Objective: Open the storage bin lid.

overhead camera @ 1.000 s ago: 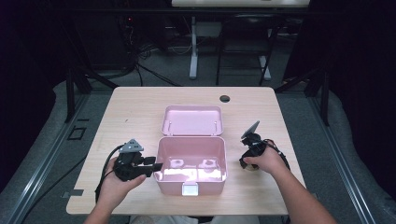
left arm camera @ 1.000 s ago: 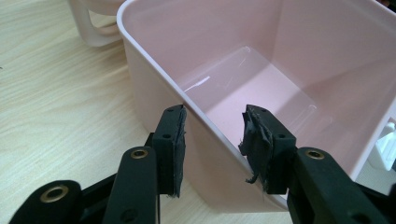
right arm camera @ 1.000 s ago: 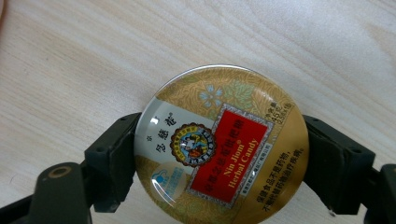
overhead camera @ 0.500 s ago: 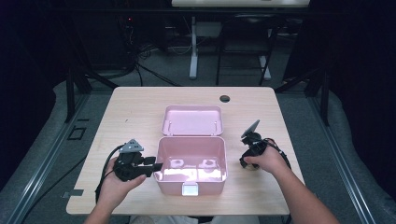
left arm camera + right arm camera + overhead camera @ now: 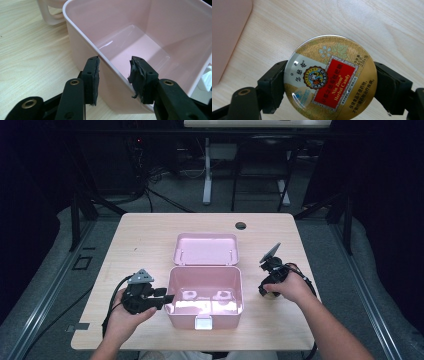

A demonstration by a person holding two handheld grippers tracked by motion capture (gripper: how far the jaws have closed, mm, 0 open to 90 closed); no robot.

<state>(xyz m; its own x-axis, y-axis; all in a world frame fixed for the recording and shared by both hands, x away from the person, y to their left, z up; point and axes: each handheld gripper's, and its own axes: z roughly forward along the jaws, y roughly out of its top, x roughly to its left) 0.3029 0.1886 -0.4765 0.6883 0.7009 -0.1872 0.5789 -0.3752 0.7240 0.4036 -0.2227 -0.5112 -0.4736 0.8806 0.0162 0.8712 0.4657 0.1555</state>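
The right gripper (image 5: 329, 82), clamped on the round gold candy tin (image 5: 330, 77), has lifted it slightly off the pale wooden table (image 5: 140, 245); transfer into the open pink plastic box (image 5: 204, 292) likely follows; the left gripper (image 5: 113, 75), jaws apart, straddles the box wall.

"Nin Jiom Herbal Candy" on tin (image 5: 330, 78)

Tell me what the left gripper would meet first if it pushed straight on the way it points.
The left gripper straddles the left wall of the pink box, jaws open. Going straight on, the wall's rim would probably run deeper between the jaws; depth is hard to judge.
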